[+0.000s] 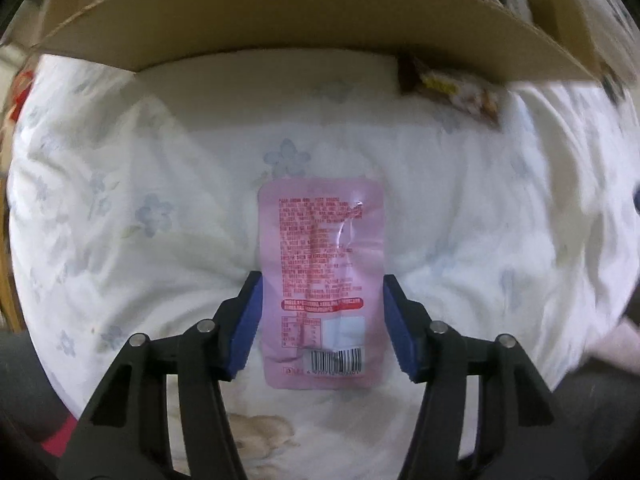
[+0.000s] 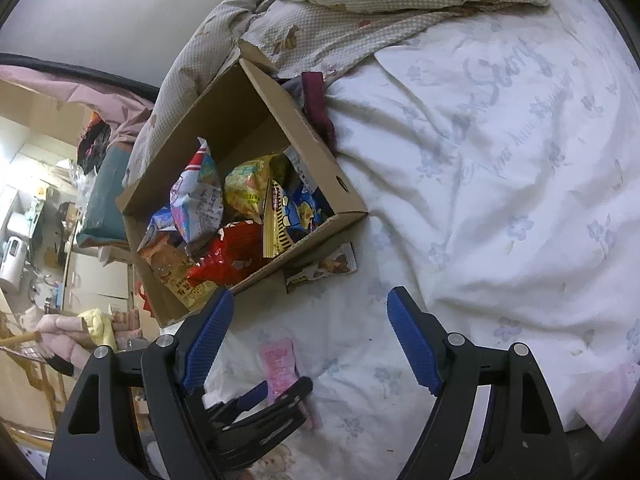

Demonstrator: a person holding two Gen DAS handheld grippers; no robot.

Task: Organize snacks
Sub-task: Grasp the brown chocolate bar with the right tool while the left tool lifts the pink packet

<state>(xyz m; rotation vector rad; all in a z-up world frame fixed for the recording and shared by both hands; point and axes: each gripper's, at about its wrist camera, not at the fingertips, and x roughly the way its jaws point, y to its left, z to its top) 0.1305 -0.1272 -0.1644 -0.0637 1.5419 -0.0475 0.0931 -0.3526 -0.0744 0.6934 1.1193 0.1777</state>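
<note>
A pink snack packet (image 1: 322,280) lies flat on the white flowered bedsheet, printed back up. My left gripper (image 1: 322,292) is open, its blue pads on either side of the packet. In the right wrist view the same packet (image 2: 278,362) shows with the left gripper (image 2: 286,386) around it. My right gripper (image 2: 310,312) is open and empty, held above the bed. A cardboard box (image 2: 316,148) full of snack bags stands beyond it; its wall (image 1: 280,12) fills the top of the left wrist view. Another snack packet (image 2: 320,266) lies beside the box and also shows in the left wrist view (image 1: 452,88).
A checked quilt (image 2: 360,8) is bunched at the far end of the bed. A dark red cloth (image 2: 318,108) lies behind the box. The bed's left edge drops to a cluttered room with a pink garment (image 2: 64,336).
</note>
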